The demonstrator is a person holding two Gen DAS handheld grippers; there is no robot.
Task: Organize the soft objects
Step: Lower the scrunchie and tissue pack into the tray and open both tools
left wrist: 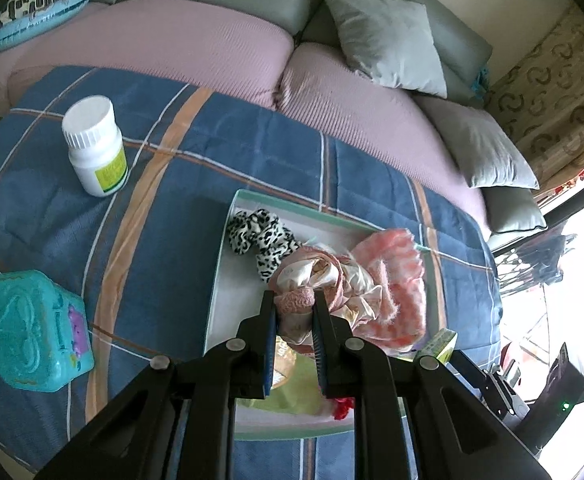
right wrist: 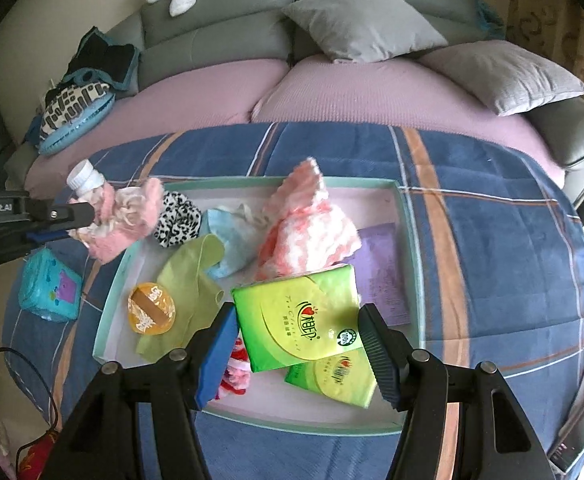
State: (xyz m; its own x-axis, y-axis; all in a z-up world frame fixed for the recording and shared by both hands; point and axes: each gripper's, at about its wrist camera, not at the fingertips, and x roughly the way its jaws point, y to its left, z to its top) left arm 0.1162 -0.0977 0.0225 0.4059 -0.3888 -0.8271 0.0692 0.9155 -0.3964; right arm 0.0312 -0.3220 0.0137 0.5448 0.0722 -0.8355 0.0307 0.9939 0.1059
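Observation:
A pale tray [right wrist: 408, 232] with a teal rim lies on the blue plaid blanket. My left gripper [left wrist: 295, 300] is shut on a pink and cream fuzzy cloth bundle [left wrist: 292, 304], held just over the tray's left part. In the right wrist view the same bundle [right wrist: 119, 216] hangs at the tray's far-left corner. My right gripper [right wrist: 296, 336] is shut on a green tissue pack [right wrist: 300, 320], tilted above the tray's near side. Inside the tray lie a leopard scrunchie [right wrist: 177, 220], a pink-white fluffy cloth [right wrist: 308, 232], a light blue cloth [right wrist: 227, 240] and a green cloth [right wrist: 187, 280].
A second green tissue pack [right wrist: 332, 380], an orange round item [right wrist: 151, 308] and a purple packet [right wrist: 384, 276] also sit in the tray. Left of the tray stand a white bottle [left wrist: 95, 148] and a teal pack [left wrist: 35, 332]. Behind is a sofa with grey cushions [right wrist: 364, 20].

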